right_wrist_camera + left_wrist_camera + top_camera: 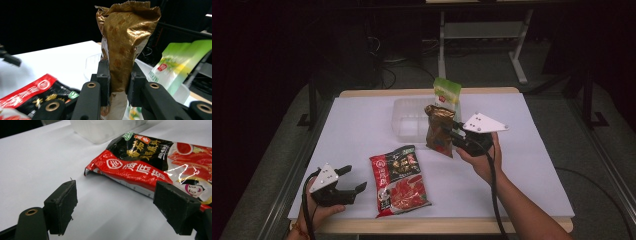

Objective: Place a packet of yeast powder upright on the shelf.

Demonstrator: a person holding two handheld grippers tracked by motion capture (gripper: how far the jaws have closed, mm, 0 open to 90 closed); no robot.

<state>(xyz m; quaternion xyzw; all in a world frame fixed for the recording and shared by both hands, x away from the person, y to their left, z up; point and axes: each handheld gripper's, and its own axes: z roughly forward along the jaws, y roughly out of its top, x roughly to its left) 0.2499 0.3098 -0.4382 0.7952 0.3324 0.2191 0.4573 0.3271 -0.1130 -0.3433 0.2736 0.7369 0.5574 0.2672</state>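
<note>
While the right tool [119, 82] clamps it, the gold pouch [125, 42] stands upright.

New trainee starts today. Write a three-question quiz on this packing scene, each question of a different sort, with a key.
1. True or false: the right gripper has its jaws shut on the gold pouch.
2. Which packet lies flat on the table nearest the left gripper?
A. the green packet
B. the red and black packet
C. the gold pouch
3. Fill in: the green packet stands in the clear plastic ____.

Key:
1. True
2. B
3. tray
</note>
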